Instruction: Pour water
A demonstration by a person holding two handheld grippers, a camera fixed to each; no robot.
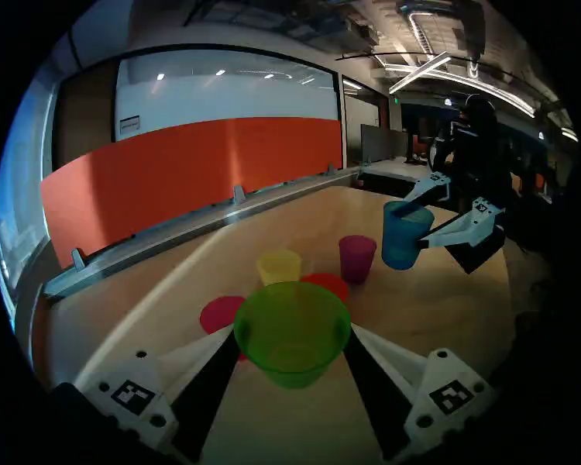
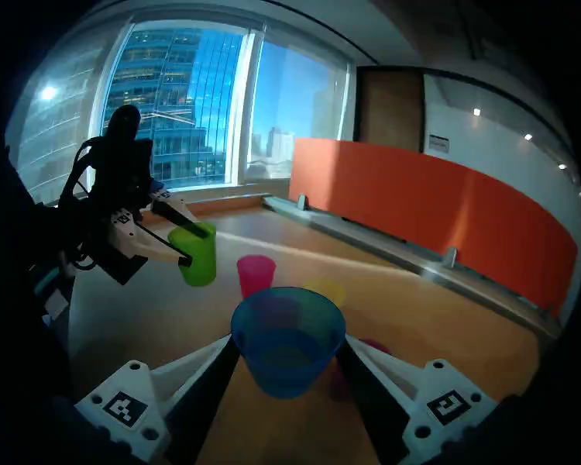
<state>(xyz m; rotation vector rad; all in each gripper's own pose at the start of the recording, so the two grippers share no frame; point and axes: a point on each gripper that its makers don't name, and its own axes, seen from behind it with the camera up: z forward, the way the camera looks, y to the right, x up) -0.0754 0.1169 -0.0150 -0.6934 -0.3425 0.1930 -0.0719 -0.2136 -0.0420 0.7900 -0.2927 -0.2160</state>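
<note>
Green see-through plastic sits between the fingers of my left claw (image 1: pixel 292 339): the green cup (image 1: pixel 292 329) is pinched on both sides and held upright above the wooden table (image 1: pixel 414 310). My right claw (image 2: pixel 288 350) is closed the same way on the blue cup (image 2: pixel 288 333), also upright and raised, to the far right of the green one. I judge both cups lifted and pouring not yet begun; next I must bring one rim over the other and tilt slowly. Whether either holds water I cannot tell. A yellow cup (image 1: pixel 279 266) and a pink cup (image 1: pixel 357 257) stand on the table beyond.
</note>
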